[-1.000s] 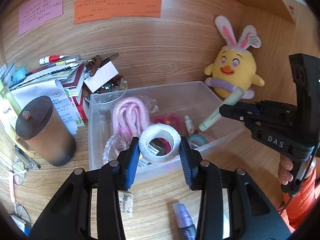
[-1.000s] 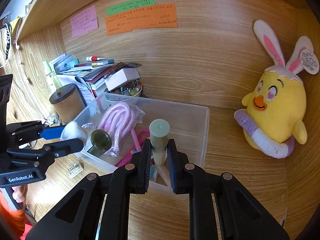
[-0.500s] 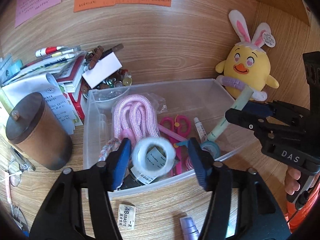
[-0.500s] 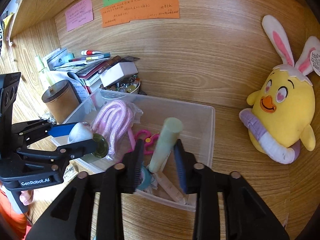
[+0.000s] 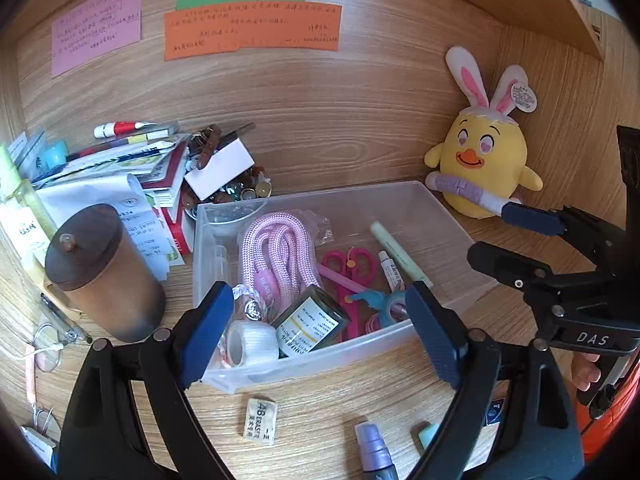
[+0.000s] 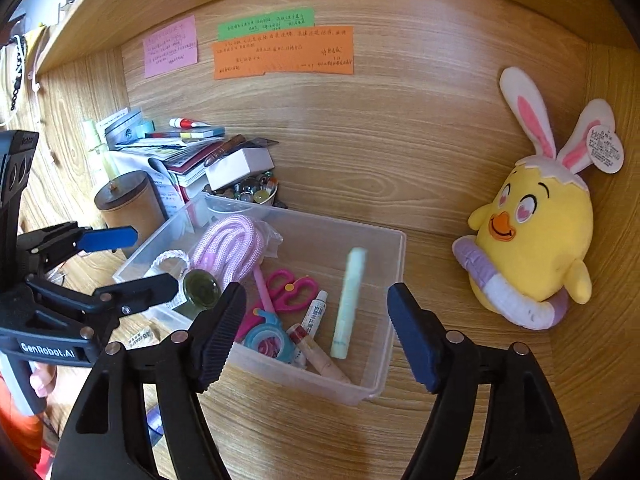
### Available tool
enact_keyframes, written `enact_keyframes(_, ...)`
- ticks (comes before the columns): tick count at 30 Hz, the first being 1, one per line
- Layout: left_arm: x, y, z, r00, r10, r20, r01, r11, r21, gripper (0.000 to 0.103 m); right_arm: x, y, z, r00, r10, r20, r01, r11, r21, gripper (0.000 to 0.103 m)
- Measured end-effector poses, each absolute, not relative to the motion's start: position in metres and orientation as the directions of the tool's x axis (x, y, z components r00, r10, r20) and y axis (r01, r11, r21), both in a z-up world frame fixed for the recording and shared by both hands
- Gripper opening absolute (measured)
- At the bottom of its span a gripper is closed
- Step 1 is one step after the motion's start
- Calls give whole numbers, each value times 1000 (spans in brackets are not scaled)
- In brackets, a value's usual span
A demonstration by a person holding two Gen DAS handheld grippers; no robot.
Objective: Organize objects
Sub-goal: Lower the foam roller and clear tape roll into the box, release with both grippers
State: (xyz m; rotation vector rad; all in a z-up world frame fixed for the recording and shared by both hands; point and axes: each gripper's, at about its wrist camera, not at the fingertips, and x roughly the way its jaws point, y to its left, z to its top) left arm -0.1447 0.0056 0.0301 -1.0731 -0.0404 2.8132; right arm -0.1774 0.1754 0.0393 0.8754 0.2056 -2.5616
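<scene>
A clear plastic bin (image 5: pixel 436 204) (image 6: pixel 384 360) sits on the wooden desk. It holds a pink rope (image 5: pixel 276 252) (image 6: pixel 232 248), pink scissors (image 5: pixel 352 264) (image 6: pixel 292 284), a small jar (image 5: pixel 310 326), a white tape roll (image 5: pixel 250 344) and a pale green tube (image 5: pixel 400 254) (image 6: pixel 348 304). My left gripper (image 5: pixel 320 336) is open and empty over the bin's front left corner, just above the tape roll. My right gripper (image 6: pixel 314 338) is open and empty over the bin's front right; the green tube is blurred below it.
A yellow plush chick (image 5: pixel 480 168) (image 6: pixel 532 244) leans at the back right. A brown lidded canister (image 5: pixel 100 268) (image 6: pixel 128 204), piled books and papers (image 5: pixel 120 168) and a marble bowl (image 6: pixel 248 190) stand left. An eraser (image 5: pixel 260 420) and purple marker (image 5: pixel 374 452) lie before the bin.
Both grippers opened. The white tape roll left the left gripper and now lies in the bin; the green tube left the right gripper and dropped into the bin.
</scene>
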Motion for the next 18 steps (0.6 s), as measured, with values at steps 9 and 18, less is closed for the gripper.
enact_keyframes(9, -114, -9, 24, -733, 102, -672, -95, -994, -48, 95, -151, 193, 31, -693, -361, -624, 442, -897, 28, 82)
enact_keyframes(18, -95, -36, -23, -640, 41, -767, -28, -999, -30, 95, -131, 210, -13, -606, -326, -726, 428, -902, 49, 82)
